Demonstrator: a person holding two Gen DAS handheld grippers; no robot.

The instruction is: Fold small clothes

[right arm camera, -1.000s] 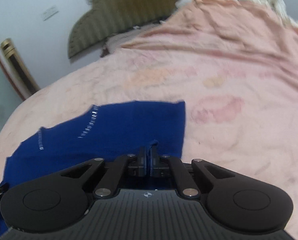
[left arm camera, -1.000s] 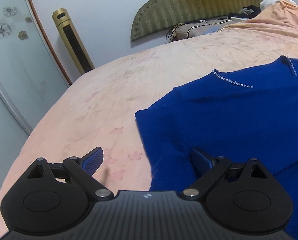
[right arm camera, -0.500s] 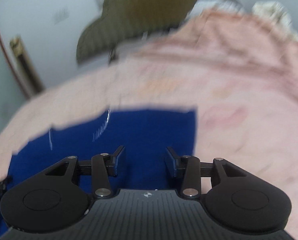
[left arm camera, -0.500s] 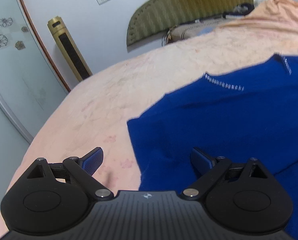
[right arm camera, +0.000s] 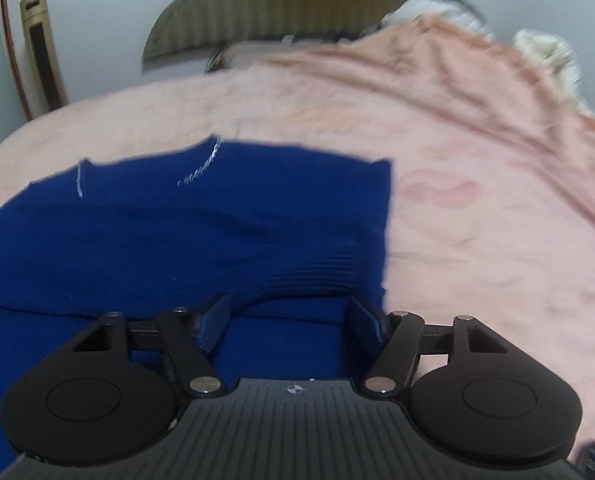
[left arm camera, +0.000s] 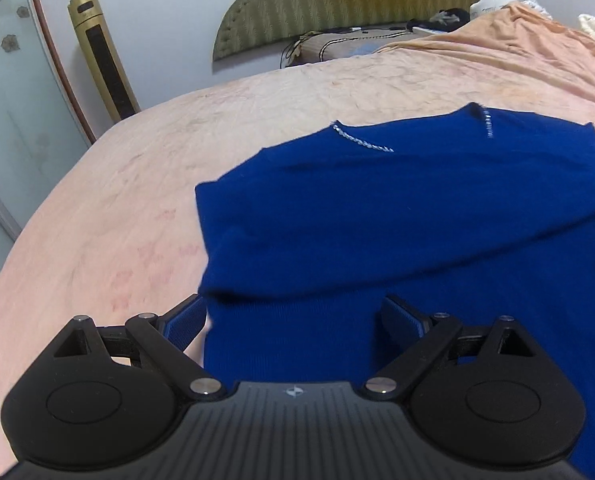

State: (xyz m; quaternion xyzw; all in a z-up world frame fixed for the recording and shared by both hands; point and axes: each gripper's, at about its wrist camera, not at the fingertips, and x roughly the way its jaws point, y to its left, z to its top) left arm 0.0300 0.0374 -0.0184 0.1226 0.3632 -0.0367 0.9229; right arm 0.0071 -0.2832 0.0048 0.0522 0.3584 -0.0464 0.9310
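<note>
A deep blue knit sweater (left arm camera: 397,216) with sparkly trim at its neckline lies flat on the pink bedspread (left arm camera: 109,200), its sleeves folded across the body. My left gripper (left arm camera: 297,316) hovers open over the sweater's left edge, nothing between its pads. In the right wrist view the same sweater (right arm camera: 177,232) fills the left half, a ribbed cuff lying just ahead of the fingers. My right gripper (right arm camera: 289,320) is over the sweater's right side, its jaws opening, with no cloth pinched between them.
A gold tower fan (left arm camera: 105,64) stands by the wall at left, beside a frosted glass door (left arm camera: 1,80). An olive headboard (left arm camera: 349,4) is at the back, with rumpled bedding (right arm camera: 477,64) heaped at the far right.
My right gripper let go of the pinched sweater fabric and spread its jaws while drawing back. The left gripper stayed open and shifted right, so more of the sweater is in front of it.
</note>
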